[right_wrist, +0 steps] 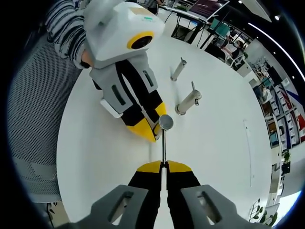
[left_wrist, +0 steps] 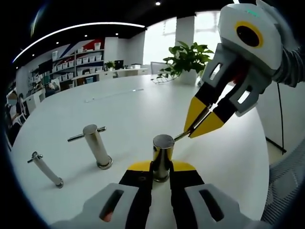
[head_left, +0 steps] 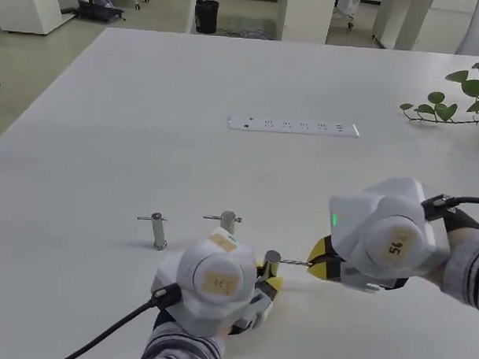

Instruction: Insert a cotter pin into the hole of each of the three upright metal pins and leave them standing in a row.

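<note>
Three upright metal pins stand on the white table (head_left: 227, 84). The left pin (head_left: 158, 231) and middle pin (head_left: 228, 221) each carry a cotter pin crosswise through the top. My left gripper (head_left: 266, 279) is shut on the third pin (left_wrist: 162, 156), gripping its lower part. My right gripper (head_left: 318, 261) is shut on a cotter pin (right_wrist: 163, 144) whose far end meets the head of that third pin (right_wrist: 166, 122). In the left gripper view the right gripper (left_wrist: 204, 120) comes in from the upper right, with the cotter pin (left_wrist: 180, 136) reaching the pin's top.
A white power strip (head_left: 293, 127) lies across the table further back. Green plant sprigs (head_left: 455, 100) hang over the table's right edge. A black cable (head_left: 112, 333) trails from my left gripper toward the near edge. Chairs and cabinets stand beyond the far edge.
</note>
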`<state>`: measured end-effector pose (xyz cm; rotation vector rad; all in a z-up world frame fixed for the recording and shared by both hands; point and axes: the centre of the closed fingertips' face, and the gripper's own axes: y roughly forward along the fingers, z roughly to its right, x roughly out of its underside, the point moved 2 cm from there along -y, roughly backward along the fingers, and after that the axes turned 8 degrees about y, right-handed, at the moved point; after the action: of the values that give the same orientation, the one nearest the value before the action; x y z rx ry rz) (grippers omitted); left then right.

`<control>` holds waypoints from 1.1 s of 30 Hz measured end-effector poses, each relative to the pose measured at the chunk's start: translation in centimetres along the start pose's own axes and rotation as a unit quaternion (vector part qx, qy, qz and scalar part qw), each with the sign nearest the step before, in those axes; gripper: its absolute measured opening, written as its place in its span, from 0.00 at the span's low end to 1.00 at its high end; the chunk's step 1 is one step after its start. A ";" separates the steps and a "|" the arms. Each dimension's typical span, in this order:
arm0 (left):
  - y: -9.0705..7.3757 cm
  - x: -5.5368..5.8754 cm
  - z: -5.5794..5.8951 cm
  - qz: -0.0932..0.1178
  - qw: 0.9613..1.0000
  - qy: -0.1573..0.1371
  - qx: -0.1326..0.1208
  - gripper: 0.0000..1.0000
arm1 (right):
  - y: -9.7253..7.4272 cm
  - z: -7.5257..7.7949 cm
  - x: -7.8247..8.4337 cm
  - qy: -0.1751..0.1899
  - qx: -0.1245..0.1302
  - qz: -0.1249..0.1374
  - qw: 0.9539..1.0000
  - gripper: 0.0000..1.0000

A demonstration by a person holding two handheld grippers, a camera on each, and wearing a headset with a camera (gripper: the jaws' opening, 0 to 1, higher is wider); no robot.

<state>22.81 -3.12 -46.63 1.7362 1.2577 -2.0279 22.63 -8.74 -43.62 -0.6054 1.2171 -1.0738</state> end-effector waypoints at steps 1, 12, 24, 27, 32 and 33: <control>0.0 0.0 0.0 0.001 1.000 -0.002 -0.001 0.09 | 0.0 0.0 0.0 0.000 0.000 -0.001 1.000 0.00; 0.1 0.1 0.0 0.003 1.000 -0.006 -0.005 0.10 | 0.0 -0.4 -0.5 0.009 -0.006 0.019 1.000 0.00; 0.1 0.2 0.0 0.006 1.000 -0.012 -0.015 0.09 | 0.8 -0.3 -1.5 -0.010 0.002 0.019 1.000 0.00; 0.2 0.2 0.0 0.007 1.000 -0.014 -0.018 0.09 | 0.9 -0.3 -1.8 -0.004 -0.001 0.027 1.000 0.00; 0.2 0.3 0.0 0.007 1.000 -0.018 -0.024 0.09 | 0.9 -0.4 -2.3 -0.007 0.003 0.031 0.999 0.00; 0.2 0.3 0.0 0.007 0.999 -0.019 -0.025 0.09 | 0.9 -0.4 -2.4 -0.006 0.003 0.033 0.999 0.00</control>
<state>22.86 -3.17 -46.98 1.6718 1.2694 -1.9948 22.65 -6.15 -43.46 -0.5622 1.2149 -1.0183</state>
